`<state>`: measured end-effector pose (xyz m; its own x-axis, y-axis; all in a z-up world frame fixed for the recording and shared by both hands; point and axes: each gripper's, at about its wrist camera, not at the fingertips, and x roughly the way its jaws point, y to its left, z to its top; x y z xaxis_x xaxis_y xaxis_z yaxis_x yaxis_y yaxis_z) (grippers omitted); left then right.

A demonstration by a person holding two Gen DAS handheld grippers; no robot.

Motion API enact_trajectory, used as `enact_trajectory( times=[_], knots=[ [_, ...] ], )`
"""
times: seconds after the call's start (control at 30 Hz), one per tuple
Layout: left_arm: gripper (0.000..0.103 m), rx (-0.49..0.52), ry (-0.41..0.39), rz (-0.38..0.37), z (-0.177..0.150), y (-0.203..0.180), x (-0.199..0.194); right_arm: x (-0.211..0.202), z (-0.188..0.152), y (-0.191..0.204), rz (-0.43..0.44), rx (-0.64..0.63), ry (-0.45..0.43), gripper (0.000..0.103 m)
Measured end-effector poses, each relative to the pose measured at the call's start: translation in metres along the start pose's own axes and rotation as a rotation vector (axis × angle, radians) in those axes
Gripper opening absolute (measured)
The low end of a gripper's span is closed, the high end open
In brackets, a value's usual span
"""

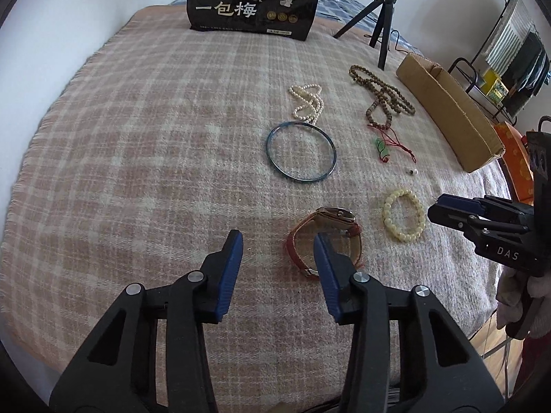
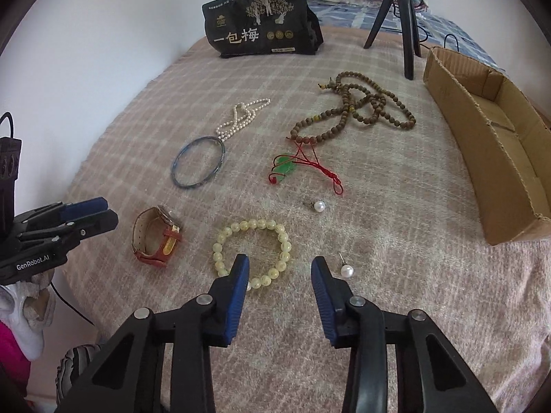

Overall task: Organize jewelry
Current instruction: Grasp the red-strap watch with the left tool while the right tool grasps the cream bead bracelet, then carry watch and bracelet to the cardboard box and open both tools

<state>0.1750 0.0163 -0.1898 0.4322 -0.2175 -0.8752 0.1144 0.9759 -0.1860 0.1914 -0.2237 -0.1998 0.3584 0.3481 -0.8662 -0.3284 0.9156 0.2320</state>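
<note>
- Our left gripper (image 1: 278, 241) hangs over the plaid blanket (image 1: 155, 137) with its blue fingers spread wide, nothing between them; its right finger overlaps the red-strapped watch (image 1: 323, 237) in this view, and we cannot tell whether they touch.
- Our right gripper (image 2: 277, 265) is also spread and empty, low over the yellow bead bracelet (image 2: 251, 253), with the left finger in front of the bracelet's near edge.
- A pearl earring (image 2: 346, 270) lies just beside the right finger; a second pearl earring (image 2: 318, 205) lies farther out.
- Beyond these we see a blue bangle (image 2: 199, 165) touching a white pearl necklace (image 2: 241, 115), a green pendant on red cord (image 2: 286, 168), and a long string of brown beads (image 2: 354, 110).
- An open cardboard box (image 2: 482, 130) sits at the right edge, apart from the jewelry.
- A black snack bag (image 2: 258, 24) and a tripod (image 2: 403, 17) stand at the far end.
</note>
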Motion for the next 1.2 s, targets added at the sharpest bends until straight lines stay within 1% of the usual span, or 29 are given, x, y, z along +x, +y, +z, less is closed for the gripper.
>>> enact_trajectory(
  times=[0.23,0.3,0.47,0.57,0.63,0.73,0.8,0.83,0.87,0.93,1.0,1.2],
  knots=[
    [0.039,0.002,0.041,-0.022,0.001,0.0,0.017,0.017,0.01,0.001,-0.012,-0.028,0.038,0.034],
    [0.034,0.0,0.054,-0.027,0.0,0.0,0.021,0.022,0.011,0.003,-0.024,-0.043,0.054,0.034],
    [0.031,-0.008,0.076,-0.031,0.0,0.001,0.031,0.031,0.012,0.009,-0.078,-0.084,0.087,0.032],
    [0.027,-0.006,0.083,-0.031,0.0,0.0,0.036,0.035,0.013,0.013,-0.105,-0.109,0.098,0.031],
    [0.025,-0.008,0.084,-0.032,0.001,0.0,0.038,0.037,0.013,0.016,-0.122,-0.128,0.104,0.029],
    [0.018,-0.009,0.083,-0.037,0.002,0.0,0.041,0.039,0.013,0.022,-0.142,-0.155,0.107,0.022],
    [0.009,-0.012,0.086,-0.041,0.003,-0.001,0.043,0.04,0.012,0.025,-0.144,-0.165,0.106,0.014],
    [0.008,-0.014,0.084,-0.042,0.003,-0.002,0.043,0.04,0.012,0.027,-0.146,-0.172,0.105,0.012],
    [0.007,-0.013,0.081,-0.037,0.003,-0.002,0.043,0.04,0.012,0.028,-0.144,-0.176,0.105,0.006],
    [0.006,-0.006,0.07,-0.029,0.003,-0.004,0.041,0.04,0.013,0.031,-0.15,-0.181,0.102,0.006],
    [0.006,0.0,0.059,-0.024,0.003,-0.006,0.039,0.037,0.013,0.03,-0.138,-0.171,0.094,0.005],
    [0.006,0.013,0.015,-0.002,0.003,-0.008,0.026,0.018,0.011,0.027,-0.115,-0.137,0.043,0.005]
  ],
)
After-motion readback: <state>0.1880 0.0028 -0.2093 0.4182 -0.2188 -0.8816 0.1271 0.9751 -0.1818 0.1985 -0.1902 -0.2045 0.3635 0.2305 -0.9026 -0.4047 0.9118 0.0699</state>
